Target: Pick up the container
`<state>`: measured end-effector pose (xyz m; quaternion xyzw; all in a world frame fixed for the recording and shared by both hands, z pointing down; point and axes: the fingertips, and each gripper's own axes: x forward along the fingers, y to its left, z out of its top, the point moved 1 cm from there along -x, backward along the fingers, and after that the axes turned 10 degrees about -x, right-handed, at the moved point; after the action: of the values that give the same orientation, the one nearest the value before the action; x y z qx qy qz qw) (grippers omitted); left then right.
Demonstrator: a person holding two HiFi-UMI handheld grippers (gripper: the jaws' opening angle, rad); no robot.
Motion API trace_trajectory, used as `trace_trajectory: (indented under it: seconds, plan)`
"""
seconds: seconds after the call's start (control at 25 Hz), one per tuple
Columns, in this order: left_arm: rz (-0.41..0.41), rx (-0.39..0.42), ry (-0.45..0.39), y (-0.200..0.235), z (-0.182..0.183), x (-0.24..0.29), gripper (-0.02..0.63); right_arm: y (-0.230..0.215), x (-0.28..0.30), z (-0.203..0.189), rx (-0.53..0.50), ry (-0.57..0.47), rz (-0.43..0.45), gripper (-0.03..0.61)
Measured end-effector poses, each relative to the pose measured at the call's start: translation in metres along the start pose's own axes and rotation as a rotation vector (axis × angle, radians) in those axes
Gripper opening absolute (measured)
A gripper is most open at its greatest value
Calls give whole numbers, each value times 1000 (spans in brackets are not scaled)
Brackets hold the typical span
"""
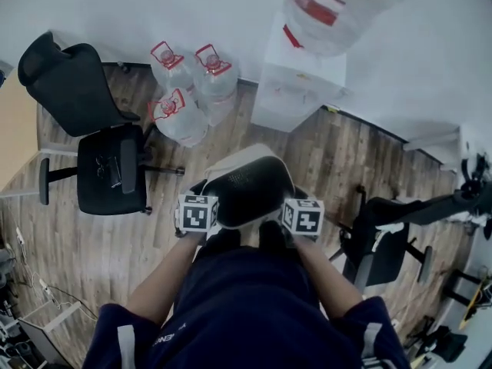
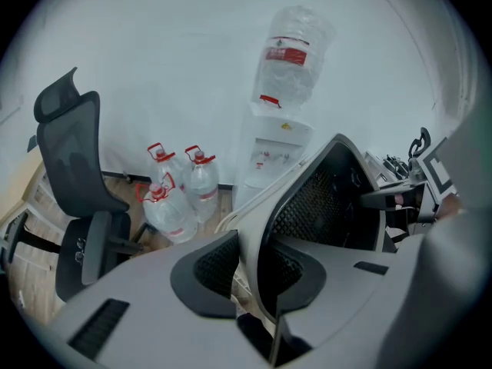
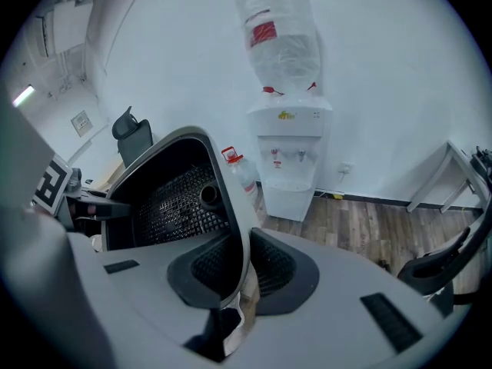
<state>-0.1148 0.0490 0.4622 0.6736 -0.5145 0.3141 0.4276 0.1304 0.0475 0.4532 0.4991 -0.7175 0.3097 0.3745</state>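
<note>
The container (image 1: 246,184) is a white-rimmed bin with a black perforated inside, held up in front of the person above the wooden floor. My left gripper (image 1: 201,212) is shut on the container's left wall (image 2: 254,229), which runs between its black pads. My right gripper (image 1: 300,216) is shut on the right wall (image 3: 231,229) in the same way. In the right gripper view the container's mesh bottom (image 3: 173,202) with a round hole faces the camera. The left gripper (image 2: 244,275) and the right gripper (image 3: 238,275) each show the thin rim pinched between both pads.
A white water dispenser (image 1: 300,83) with a big bottle on top stands against the wall ahead. Three water jugs (image 1: 188,91) with red handles sit left of it. A black office chair (image 1: 96,141) is at the left and another chair (image 1: 384,241) at the right.
</note>
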Motion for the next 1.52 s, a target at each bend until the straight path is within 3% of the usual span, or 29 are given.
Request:
trace_trajectory:
  seconds: [0.52,1.52]
  plan:
    - [-20,15,-42,-2,28,-10,77,-2,-11,28,6,-57,-23,60]
    - [-36,8,-52,1,45,-4,78,-6,-4,41,11,-51,-31,60]
